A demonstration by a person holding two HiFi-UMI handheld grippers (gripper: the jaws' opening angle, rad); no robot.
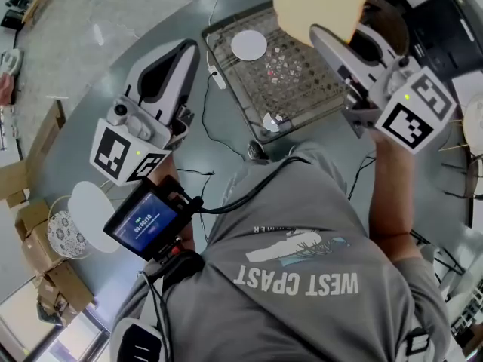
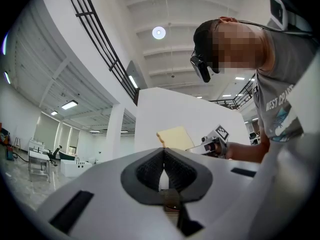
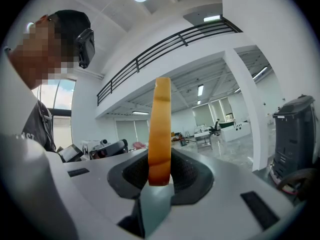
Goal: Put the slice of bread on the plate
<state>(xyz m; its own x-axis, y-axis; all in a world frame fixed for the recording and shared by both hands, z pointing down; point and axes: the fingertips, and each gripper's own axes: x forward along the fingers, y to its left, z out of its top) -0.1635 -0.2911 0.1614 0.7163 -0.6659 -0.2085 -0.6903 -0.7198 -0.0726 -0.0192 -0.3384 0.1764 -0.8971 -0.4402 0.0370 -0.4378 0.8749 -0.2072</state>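
Meanwhile, bread (image 1: 321, 2) aloft; wire tray (image 1: 302, 89) holds white disc (image 1: 249, 45).

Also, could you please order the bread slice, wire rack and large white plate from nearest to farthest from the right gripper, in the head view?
1. Bread slice: held in the right gripper's jaws.
2. Wire rack: lying just left of it.
3. Large white plate: far lower left.

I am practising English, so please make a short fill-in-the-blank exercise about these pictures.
The right tool grips the ___.
The left tool is ___ and holds nothing.
The person's shirt is ___.
Missing words: bread; shut; grey.
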